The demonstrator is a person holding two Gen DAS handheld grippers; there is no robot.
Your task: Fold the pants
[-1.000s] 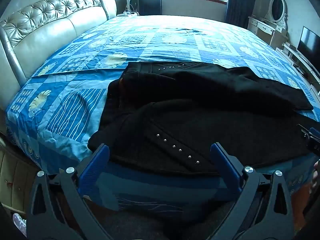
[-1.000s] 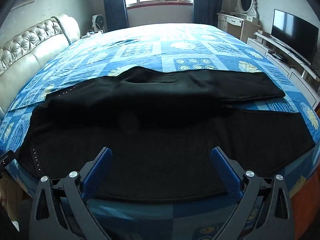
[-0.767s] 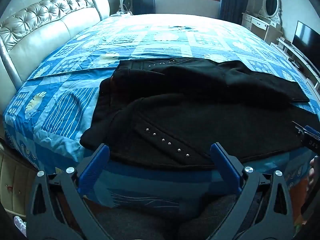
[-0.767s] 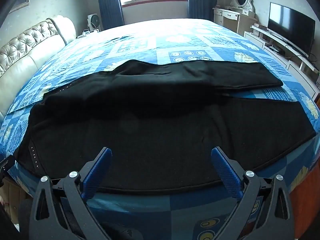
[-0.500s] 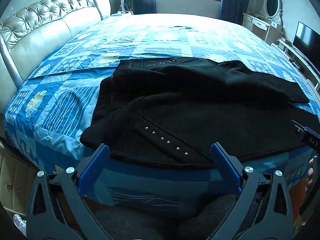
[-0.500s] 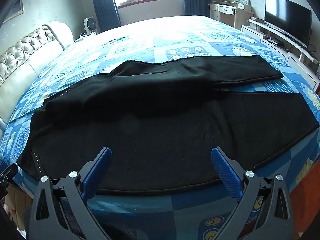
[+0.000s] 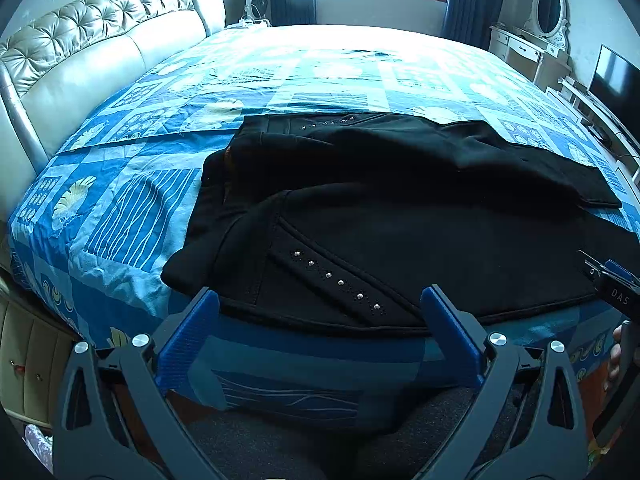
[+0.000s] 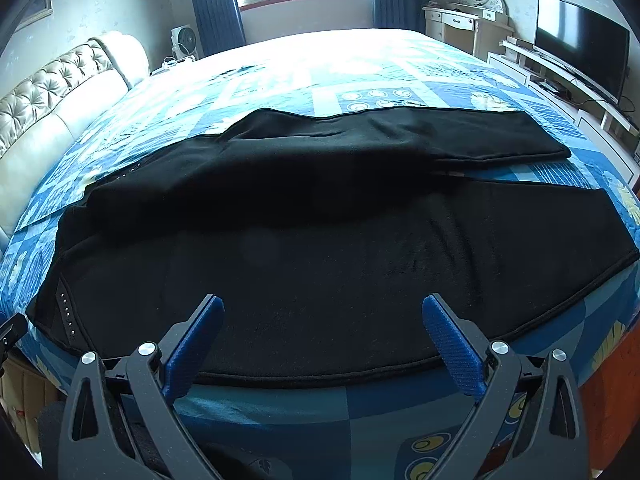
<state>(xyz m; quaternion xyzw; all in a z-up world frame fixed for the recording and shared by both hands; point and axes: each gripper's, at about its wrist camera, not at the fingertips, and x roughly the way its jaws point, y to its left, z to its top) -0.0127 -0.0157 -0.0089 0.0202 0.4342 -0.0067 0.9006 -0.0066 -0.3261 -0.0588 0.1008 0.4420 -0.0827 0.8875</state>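
Note:
Black pants (image 7: 400, 216) with studded pocket trim lie spread along the near side of the bed, waist to the left and legs to the right. In the right wrist view the pants (image 8: 320, 240) fill the middle, one leg lying farther back than the other. My left gripper (image 7: 320, 304) hangs open just short of the waist's near hem, holding nothing. My right gripper (image 8: 322, 312) is open too, hovering over the near leg's edge, empty. The right gripper's tip shows at the right edge of the left wrist view.
A blue patterned bedspread (image 7: 132, 208) covers the bed. A padded cream headboard (image 7: 80, 60) rises at the left. A dresser with an oval mirror (image 8: 480, 8) and a TV (image 8: 580, 48) on a low stand sit at the right. A fan (image 8: 182, 46) stands near the window.
Both grippers have drawn back slightly and risen, so more of the bed and pants shows. The pants have not moved. Both grippers stayed open.

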